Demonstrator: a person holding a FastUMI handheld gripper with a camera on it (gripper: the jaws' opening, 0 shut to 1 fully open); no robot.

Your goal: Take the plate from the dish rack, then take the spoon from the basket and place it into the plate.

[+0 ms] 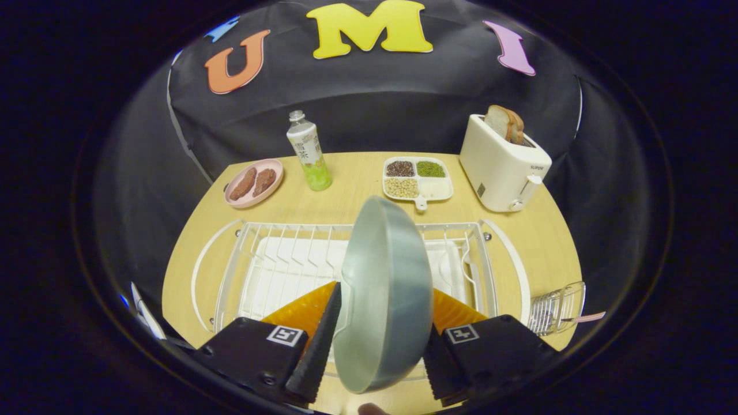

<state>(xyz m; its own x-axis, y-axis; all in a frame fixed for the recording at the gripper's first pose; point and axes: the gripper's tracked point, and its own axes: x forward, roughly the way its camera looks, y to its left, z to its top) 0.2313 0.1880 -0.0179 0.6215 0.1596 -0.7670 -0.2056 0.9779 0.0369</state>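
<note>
A grey-blue plate [385, 294] stands on edge between my two fingers, above the white wire dish rack [271, 253]. My gripper [377, 340] is shut on the plate, one finger on each side of it. The plate tilts slightly and hides the middle of the rack behind it. To the right of the rack, a clear basket [556, 308] hangs at the table's side with a pink spoon handle [588, 317] sticking out of it.
Beyond the rack stand a pink dish with brown food [254, 183], a green drink bottle [309, 153], a white divided tray of grains [417, 178] and a white toaster [503, 164] holding bread. The wooden table [548, 236] ends close to the basket.
</note>
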